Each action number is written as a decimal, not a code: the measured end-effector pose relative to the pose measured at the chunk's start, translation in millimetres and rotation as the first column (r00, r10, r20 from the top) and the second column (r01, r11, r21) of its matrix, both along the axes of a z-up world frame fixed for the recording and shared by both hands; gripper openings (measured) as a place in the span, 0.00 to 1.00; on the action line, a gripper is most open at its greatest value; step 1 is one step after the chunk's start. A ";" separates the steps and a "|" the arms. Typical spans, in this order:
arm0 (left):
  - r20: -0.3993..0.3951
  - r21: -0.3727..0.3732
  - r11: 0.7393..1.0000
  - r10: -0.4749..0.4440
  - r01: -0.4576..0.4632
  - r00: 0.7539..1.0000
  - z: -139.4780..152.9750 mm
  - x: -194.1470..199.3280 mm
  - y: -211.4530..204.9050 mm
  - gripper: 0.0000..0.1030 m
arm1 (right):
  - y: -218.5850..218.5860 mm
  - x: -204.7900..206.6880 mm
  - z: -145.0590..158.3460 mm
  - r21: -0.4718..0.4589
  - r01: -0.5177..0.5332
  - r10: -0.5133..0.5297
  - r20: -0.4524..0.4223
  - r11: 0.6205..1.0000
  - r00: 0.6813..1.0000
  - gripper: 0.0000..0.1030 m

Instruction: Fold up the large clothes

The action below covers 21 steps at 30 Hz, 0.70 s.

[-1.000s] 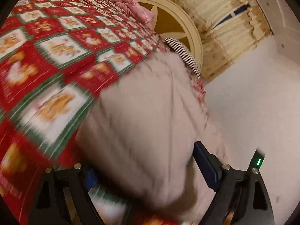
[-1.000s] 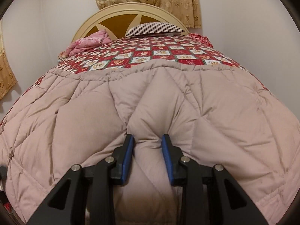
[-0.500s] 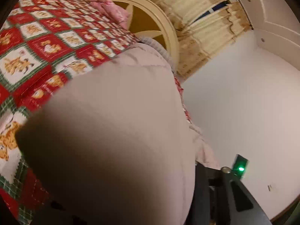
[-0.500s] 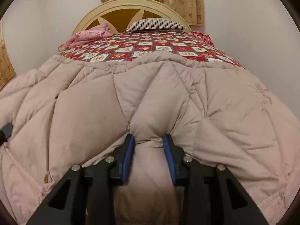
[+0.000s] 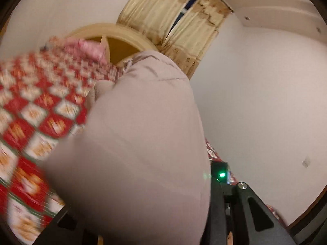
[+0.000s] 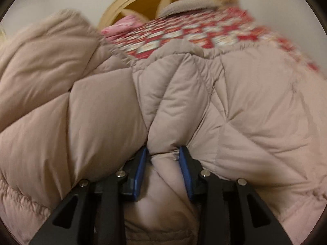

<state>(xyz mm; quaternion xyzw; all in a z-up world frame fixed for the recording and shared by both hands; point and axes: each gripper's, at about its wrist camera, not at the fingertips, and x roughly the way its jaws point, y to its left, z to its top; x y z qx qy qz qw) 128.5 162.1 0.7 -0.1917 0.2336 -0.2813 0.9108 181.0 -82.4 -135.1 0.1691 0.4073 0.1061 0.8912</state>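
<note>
A dusty-pink quilted puffer coat (image 6: 255, 102) lies spread over the bed. My right gripper (image 6: 163, 151) is shut on a bunched fold of it near the hem, blue pads pressing from both sides. In the right wrist view the coat's left part (image 6: 40, 51) stands raised and folded inward. In the left wrist view, the coat (image 5: 143, 132) bulges over my left gripper (image 5: 143, 210) and hides its pads. Those jaws are closing with the padded fabric between them, and the fabric hangs lifted off the bed.
A red, green and white patchwork bedspread (image 5: 40, 112) covers the bed. At its head are a cream round headboard (image 5: 122, 47), a pink bundle (image 5: 90, 47) and beige curtains (image 5: 169, 20). A bare white wall (image 5: 265, 102) runs along the right.
My left gripper closed on the coat's edge and rose, lifting that side up and inward. My right gripper pushed forward with its fold, bunching the coat toward the headboard.
</note>
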 end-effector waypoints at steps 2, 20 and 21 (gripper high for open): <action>0.042 0.078 0.997 0.022 -0.025 0.999 17.0 -9.3 0.6 0.29 | 24.5 -3.1 1.4 0.111 -0.092 0.095 -0.018 0.989 0.995 0.38; 0.158 0.598 0.798 -0.210 0.076 0.965 -14.8 -30.7 -194.3 0.30 | -168.7 -85.1 13.9 0.468 -0.058 0.036 0.057 0.882 0.998 0.37; 0.159 0.619 0.781 -0.222 0.078 0.962 -21.1 -35.3 -201.2 0.30 | -184.7 -90.0 11.3 0.476 -0.032 0.002 0.062 0.879 0.998 0.37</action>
